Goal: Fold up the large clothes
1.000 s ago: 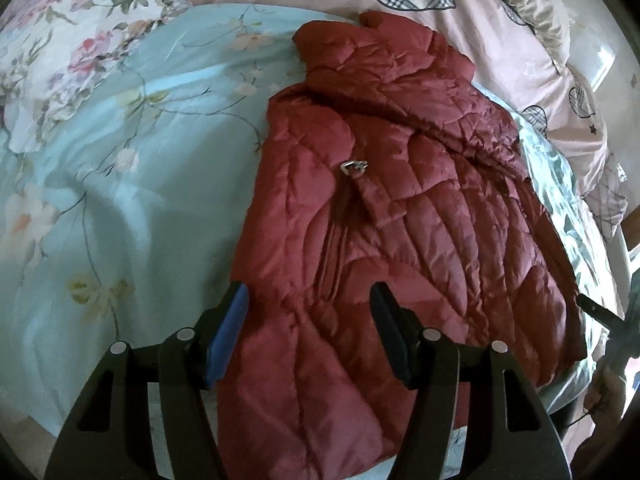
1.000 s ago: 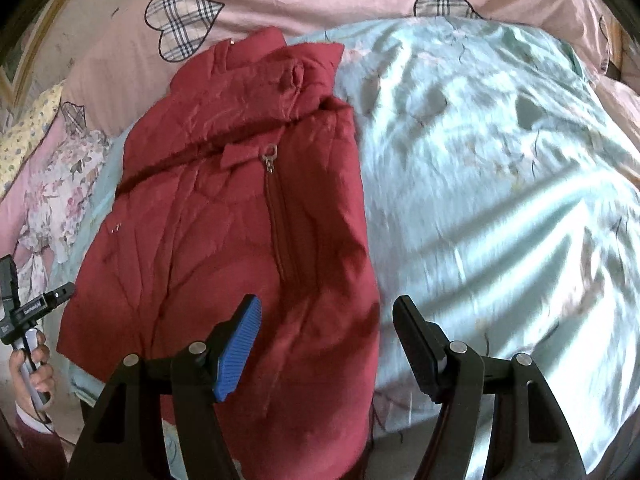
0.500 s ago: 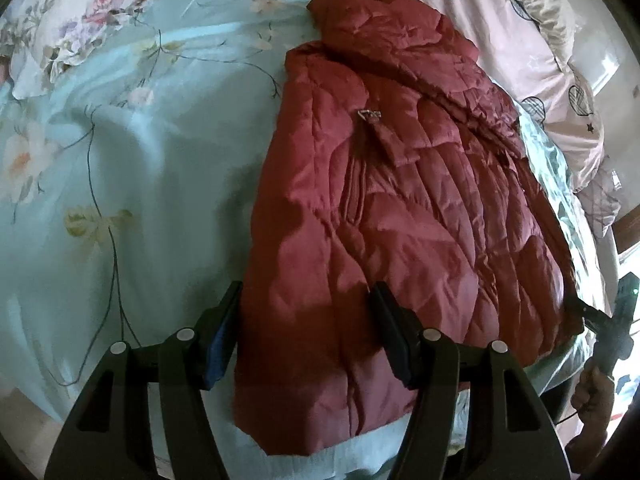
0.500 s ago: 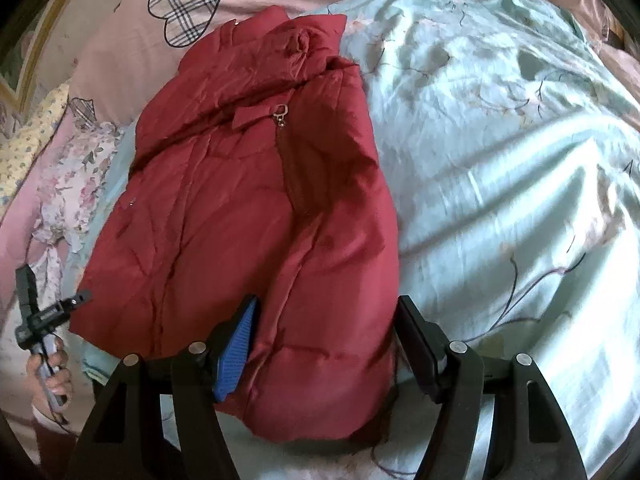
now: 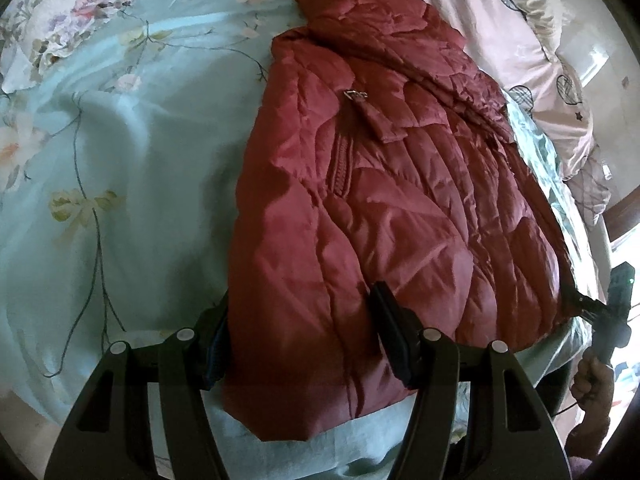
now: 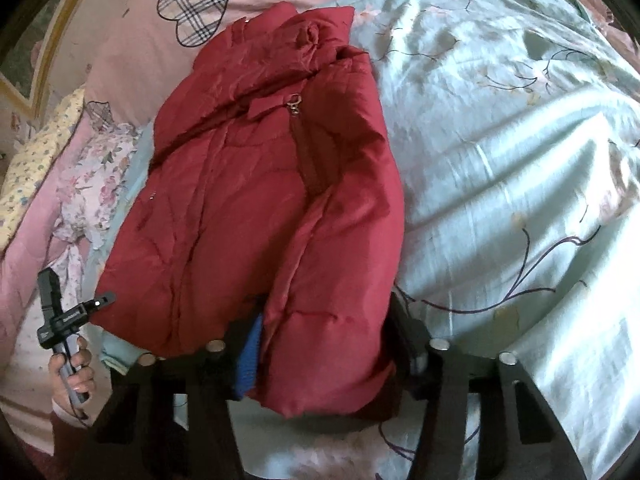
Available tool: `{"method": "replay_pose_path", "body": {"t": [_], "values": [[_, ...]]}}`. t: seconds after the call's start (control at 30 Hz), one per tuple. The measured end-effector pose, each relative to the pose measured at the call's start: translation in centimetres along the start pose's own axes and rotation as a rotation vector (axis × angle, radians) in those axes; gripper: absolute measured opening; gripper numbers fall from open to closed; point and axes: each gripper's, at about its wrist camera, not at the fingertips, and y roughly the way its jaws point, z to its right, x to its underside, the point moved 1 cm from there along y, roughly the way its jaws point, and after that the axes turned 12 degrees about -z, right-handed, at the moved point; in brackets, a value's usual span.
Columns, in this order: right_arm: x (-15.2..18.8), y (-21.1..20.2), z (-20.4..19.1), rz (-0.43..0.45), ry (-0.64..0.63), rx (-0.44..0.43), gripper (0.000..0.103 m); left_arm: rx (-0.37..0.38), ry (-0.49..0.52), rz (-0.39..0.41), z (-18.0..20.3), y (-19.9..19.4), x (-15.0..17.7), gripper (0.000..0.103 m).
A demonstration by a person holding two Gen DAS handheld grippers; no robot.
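I see the dark red quilted puffer jacket [image 5: 392,208] lying folded lengthwise on the bed covered with a pale green floral sheet [image 5: 132,168], its hem at the bed's near edge and its collar toward the pink quilt with plaid hearts [image 6: 168,40]. My left gripper [image 5: 300,336] has its jaws spread wide, one each side of the hem's left part. My right gripper [image 6: 326,354] likewise stands released, its jaws astride the hem's right corner.

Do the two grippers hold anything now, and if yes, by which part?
Nothing is clamped yet. Both the left gripper and the right gripper are open, their fingers astride the bottom hem of the red jacket.
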Motion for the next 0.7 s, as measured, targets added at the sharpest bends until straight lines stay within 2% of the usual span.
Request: {"method": "replay_pose_path", "body": {"t": [0.17, 0.23, 0.27, 0.3, 0.4, 0.5, 0.7], "values": [[0.2, 0.5, 0.7, -0.002, 0.039, -0.047, 0.056, 0.027, 0.0, -0.005, 0.0, 0.3, 0.1, 0.063], [0.3, 0.5, 0.7, 0.004, 0.041, -0.053, 0.056, 0.038, 0.006, -0.003, 0.0, 0.4, 0.2, 0.059], [0.4, 0.4, 0.6, 0.007, 0.04, -0.054, 0.053, 0.043, 0.012, -0.003, 0.1, 0.4, 0.2, 0.053], [0.4, 0.3, 0.6, 0.013, 0.037, -0.057, 0.05, 0.05, 0.019, -0.001, 0.1, 0.3, 0.3, 0.041], [0.6, -0.1, 0.4, 0.033, 0.027, -0.072, 0.036, 0.053, 0.05, 0.012, 0.8, 0.0, 0.4, 0.027], [0.8, -0.5, 0.1, 0.05, 0.018, -0.08, 0.029, 0.035, 0.076, 0.024, 1.6, -0.5, 0.5, 0.022], [1.0, -1.5, -0.2, 0.061, -0.017, -0.098, 0.025, 0.042, 0.094, 0.044, 2.1, -1.8, 0.7, 0.018]]}}
